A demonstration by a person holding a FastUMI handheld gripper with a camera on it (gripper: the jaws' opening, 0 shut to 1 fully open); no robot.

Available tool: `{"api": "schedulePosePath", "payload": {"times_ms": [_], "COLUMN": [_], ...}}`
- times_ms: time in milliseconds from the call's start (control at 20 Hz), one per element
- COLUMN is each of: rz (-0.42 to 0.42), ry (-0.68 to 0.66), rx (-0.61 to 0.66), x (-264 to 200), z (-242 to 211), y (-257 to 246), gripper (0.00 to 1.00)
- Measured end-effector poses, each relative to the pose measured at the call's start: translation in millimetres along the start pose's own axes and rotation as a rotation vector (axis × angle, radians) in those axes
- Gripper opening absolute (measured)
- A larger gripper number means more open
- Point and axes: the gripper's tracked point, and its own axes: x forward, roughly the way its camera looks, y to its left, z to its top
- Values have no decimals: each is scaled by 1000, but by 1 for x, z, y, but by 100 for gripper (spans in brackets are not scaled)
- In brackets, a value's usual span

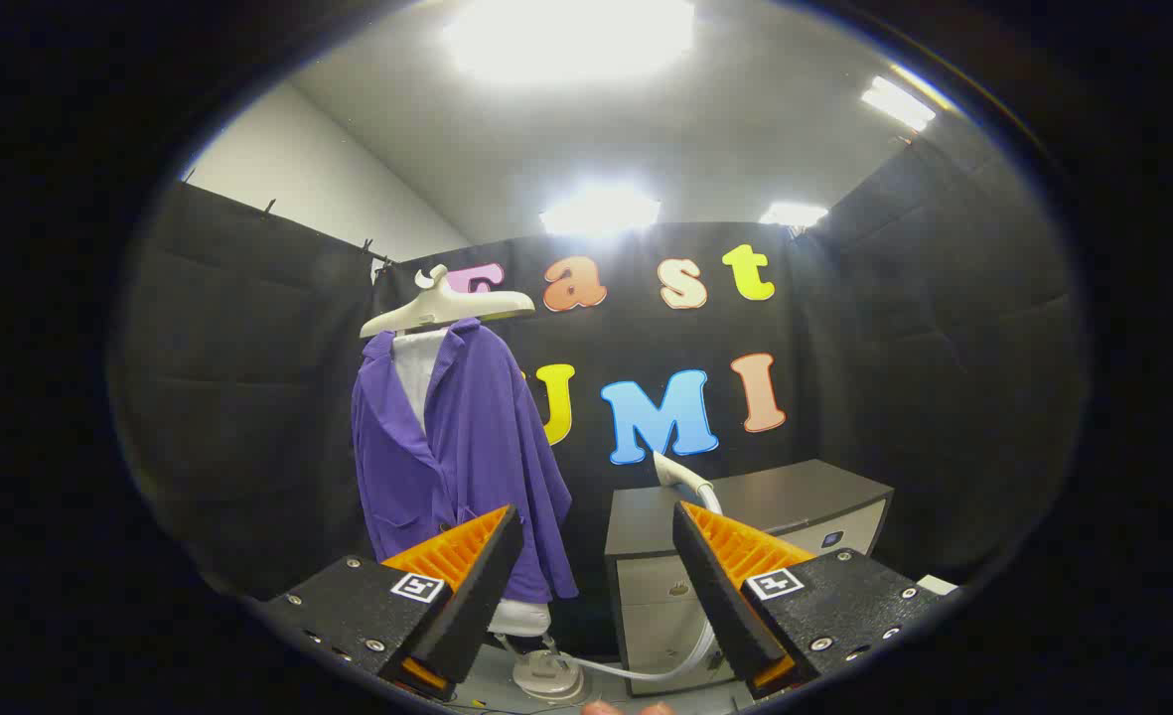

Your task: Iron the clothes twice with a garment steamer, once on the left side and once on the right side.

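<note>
Hanging from a pale hanger [444, 308] on a stand, a purple shirt [462, 447] is seen beyond the left finger, in front of the booth's dark cloth wall. It is soft, light fabric, draped loose, and is judged likely to sway or crease if pressed hard. To its right, beyond the right finger, a low cabinet [745, 536] with a dark top is set well apart from the shirt. On that top, the garment steamer head [683, 477] is laid, a pale handle with a white hose [636, 667] trailing down to a round base [546, 677] on the floor beneath the shirt. The head is judged light, rigid and smooth; its narrow handle looks the best place to be gripped, the hose likely dragging behind. The gripper [596, 536] is held wide open, nothing between its fingers, short of both steamer and shirt.
</note>
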Motion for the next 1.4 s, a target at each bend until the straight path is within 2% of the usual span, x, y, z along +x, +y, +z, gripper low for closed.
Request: {"api": "schedulePosePath", "payload": {"times_ms": [300,700,1400], "rz": [23,58,33], "ry": [-15,32,88], "rx": [-4,-22,4], "x": [-19,-27,-26], "z": [7,-12,-30], "y": [4,8,-24], "gripper": [94,94,94]}}
